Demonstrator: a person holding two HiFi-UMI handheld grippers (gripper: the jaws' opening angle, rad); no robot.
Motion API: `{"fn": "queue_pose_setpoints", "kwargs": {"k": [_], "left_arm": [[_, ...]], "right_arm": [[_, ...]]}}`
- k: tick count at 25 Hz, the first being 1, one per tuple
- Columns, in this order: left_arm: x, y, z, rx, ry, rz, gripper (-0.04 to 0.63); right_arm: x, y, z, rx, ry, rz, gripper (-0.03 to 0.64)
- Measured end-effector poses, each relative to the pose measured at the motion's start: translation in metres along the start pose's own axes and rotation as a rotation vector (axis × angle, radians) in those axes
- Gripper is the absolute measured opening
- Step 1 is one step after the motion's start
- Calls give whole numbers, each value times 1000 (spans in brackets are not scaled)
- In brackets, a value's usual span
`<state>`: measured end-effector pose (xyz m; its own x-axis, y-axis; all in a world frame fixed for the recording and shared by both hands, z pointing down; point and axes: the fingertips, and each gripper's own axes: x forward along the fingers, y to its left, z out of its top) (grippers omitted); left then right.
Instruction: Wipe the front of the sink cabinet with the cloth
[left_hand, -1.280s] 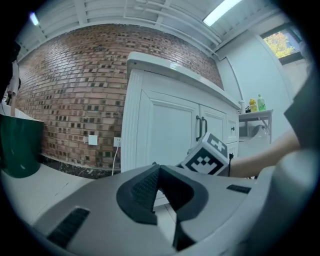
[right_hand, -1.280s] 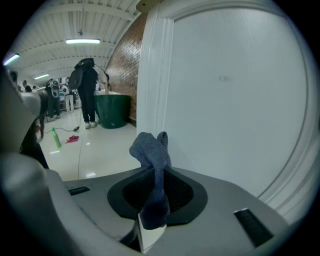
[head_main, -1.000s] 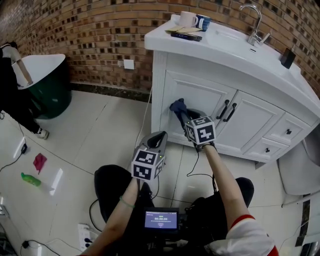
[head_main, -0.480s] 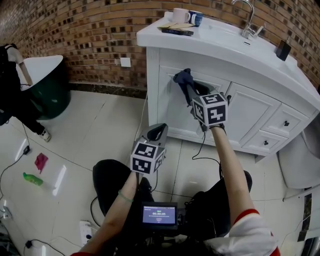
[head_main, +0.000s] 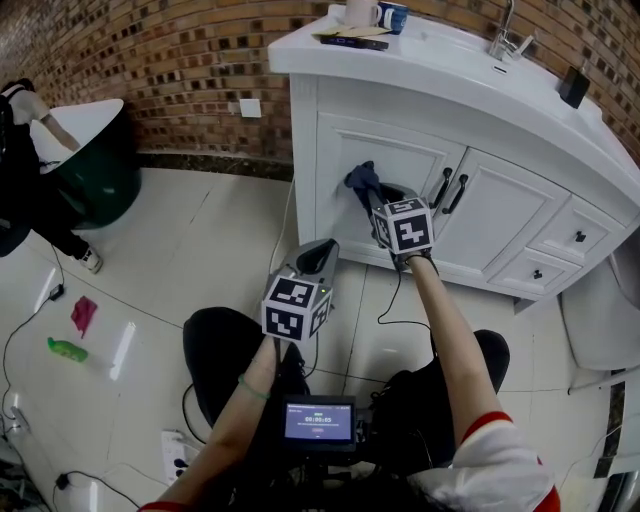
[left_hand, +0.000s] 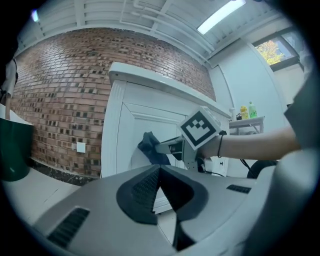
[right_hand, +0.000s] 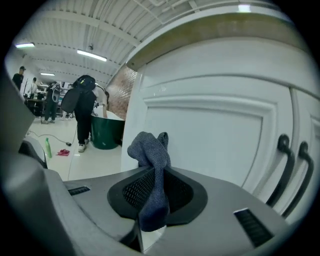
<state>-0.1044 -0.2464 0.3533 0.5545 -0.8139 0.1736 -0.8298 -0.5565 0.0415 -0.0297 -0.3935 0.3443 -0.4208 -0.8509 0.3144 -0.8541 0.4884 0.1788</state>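
Well, the cloth (right_hand: 150, 165) is dark blue-grey and looks soft, light and floppy, like a sock. We think it will bend and bunch up easily, and it will not break. It could slip out if we rub hard, so the best place to hold it is the middle, with a fat bunch left sticking out to do the wiping.

That is how we hold it now. Our right gripper (right_hand: 152, 200) has its 2 jaws squeezed tight on the middle of the cloth. 1 bunch pokes out past the tips and 1 end hangs down below them.

From the head view, the bunch sits at the left door (head_main: 385, 165) of the white sink cabinet (head_main: 305, 120), up near the top of the door panel. It looks like it touches the door, but we cannot be sure. The 2 dark handles (head_main: 448, 192) are just to the right of it.

Our left gripper (left_hand: 159, 192) is down low, away from the cabinet, over the floor tiles (head_main: 200, 240). Its jaws are closed together and hold nothing.
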Motion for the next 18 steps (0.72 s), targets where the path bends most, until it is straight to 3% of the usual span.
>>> {"fn": "queue_pose_setpoints", "kwargs": {"k": [18], "left_arm": [[19, 15, -51, -67, 86, 15, 20]], "right_arm": [[70, 38, -223, 171, 402, 41, 63]]}}
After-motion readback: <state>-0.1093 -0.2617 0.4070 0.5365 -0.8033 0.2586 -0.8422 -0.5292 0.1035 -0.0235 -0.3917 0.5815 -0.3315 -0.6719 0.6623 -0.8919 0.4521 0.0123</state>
